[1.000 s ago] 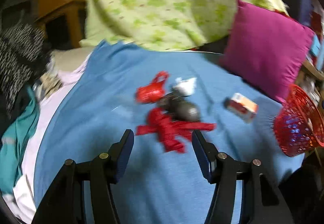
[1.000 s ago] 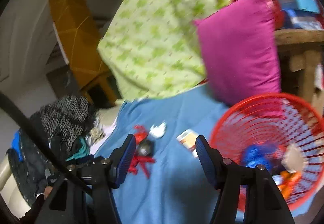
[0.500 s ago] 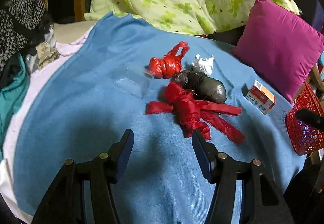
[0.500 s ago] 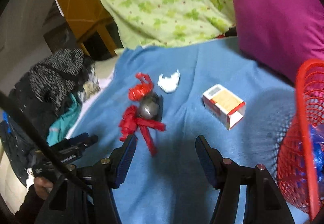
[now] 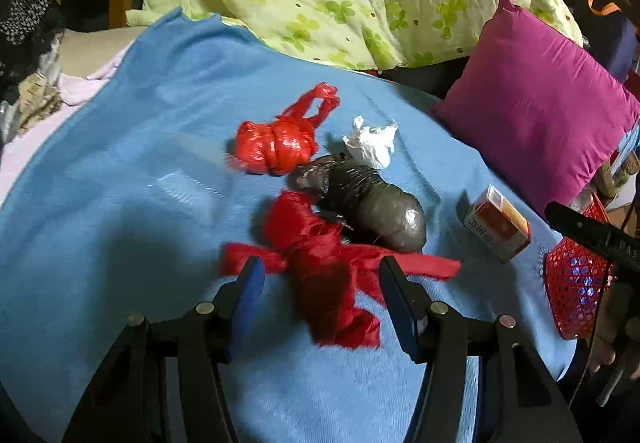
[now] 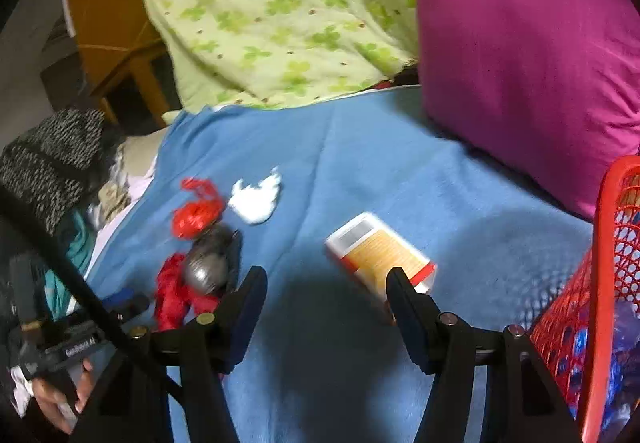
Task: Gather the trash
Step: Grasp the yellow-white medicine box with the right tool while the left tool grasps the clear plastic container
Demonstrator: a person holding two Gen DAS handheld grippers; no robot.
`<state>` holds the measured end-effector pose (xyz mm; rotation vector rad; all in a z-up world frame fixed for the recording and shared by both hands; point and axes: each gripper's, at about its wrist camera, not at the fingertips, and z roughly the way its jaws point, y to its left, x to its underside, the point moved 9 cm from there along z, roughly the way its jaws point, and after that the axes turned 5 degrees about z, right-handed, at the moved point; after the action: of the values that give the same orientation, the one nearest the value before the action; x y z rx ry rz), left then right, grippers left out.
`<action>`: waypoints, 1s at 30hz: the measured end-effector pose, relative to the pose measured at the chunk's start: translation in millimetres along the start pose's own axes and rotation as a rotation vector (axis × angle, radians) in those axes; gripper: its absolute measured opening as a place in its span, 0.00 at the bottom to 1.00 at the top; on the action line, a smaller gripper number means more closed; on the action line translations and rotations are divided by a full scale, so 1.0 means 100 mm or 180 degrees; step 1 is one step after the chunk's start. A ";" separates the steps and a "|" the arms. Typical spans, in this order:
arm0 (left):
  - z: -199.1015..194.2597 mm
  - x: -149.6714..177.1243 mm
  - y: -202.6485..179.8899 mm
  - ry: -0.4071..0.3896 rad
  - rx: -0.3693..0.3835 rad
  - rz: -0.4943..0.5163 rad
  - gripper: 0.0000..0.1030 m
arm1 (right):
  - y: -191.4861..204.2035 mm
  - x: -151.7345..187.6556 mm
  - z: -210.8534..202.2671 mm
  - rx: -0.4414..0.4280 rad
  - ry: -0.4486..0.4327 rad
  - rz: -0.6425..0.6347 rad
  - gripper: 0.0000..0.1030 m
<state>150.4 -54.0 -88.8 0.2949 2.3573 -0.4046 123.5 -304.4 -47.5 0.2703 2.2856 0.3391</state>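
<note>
Left claw [image 5: 320, 275]: jaws wide apart, holding nothing. The red ribbon scrap [image 5: 320, 267] now lies between and just ahead of its fingertips; half a second ago it lay well ahead, so the claw has closed in on it. Judged step: approach finished, a pinch on this scrap is next. Touching the scrap on its far side is the dark plastic bundle [image 5: 372, 211]; beyond that, the knotted red bag [image 5: 280, 147] and the crumpled white tissue [image 5: 372, 141].

Right claw [image 6: 326, 289]: also wide open and empty. It has likewise advanced; the small carton [image 6: 380, 257] now sits just ahead of its right finger, partly behind the tip. The red basket [image 6: 600, 283] stands to its right, already holding items.

All lies on the blue blanket [image 5: 120, 203].
</note>
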 end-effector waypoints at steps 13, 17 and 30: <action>-0.26 -0.09 1.09 -0.0158 -0.0316 -0.1048 0.59 | -0.13 -0.20 0.21 0.0256 -0.0097 -0.0037 0.67; -0.18 -0.16 1.20 -0.0126 -0.0363 -0.1054 0.59 | -0.21 -0.27 0.33 0.0278 -0.0036 0.0074 0.67; 0.10 -0.49 1.01 -0.0139 0.0022 -0.0983 0.59 | -0.43 -0.10 0.62 0.0212 0.0455 0.0519 0.67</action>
<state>223.8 31.0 -82.4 -0.0773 2.3628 -0.5587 172.5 -338.6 -95.0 0.4821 2.4244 0.3765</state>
